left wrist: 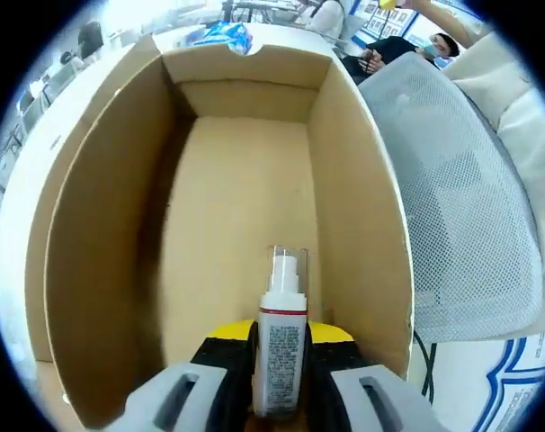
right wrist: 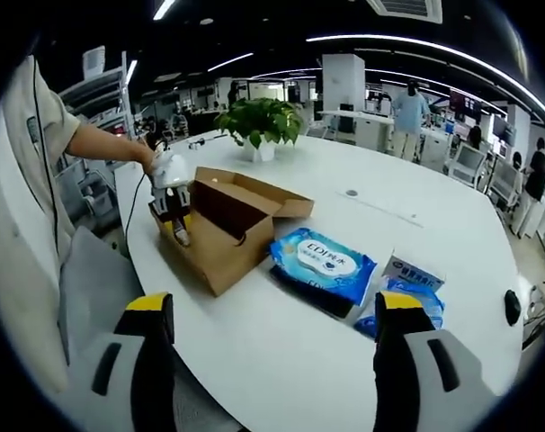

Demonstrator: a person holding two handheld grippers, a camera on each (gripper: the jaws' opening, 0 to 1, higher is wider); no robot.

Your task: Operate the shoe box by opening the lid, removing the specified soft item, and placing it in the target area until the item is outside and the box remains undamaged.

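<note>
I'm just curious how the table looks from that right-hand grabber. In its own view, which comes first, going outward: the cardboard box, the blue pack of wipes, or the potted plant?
1. Blue pack of wipes: nearest the right gripper, just ahead, slightly right.
2. Cardboard box: farther back, to the left, lid open.
3. Potted plant: farthest, at the table's far side.

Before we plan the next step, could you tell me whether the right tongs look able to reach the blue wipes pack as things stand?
Probably yes: the right tongs are open, the blue wipes pack lies ahead on the white table, and only bare tabletop lies between them.
</note>
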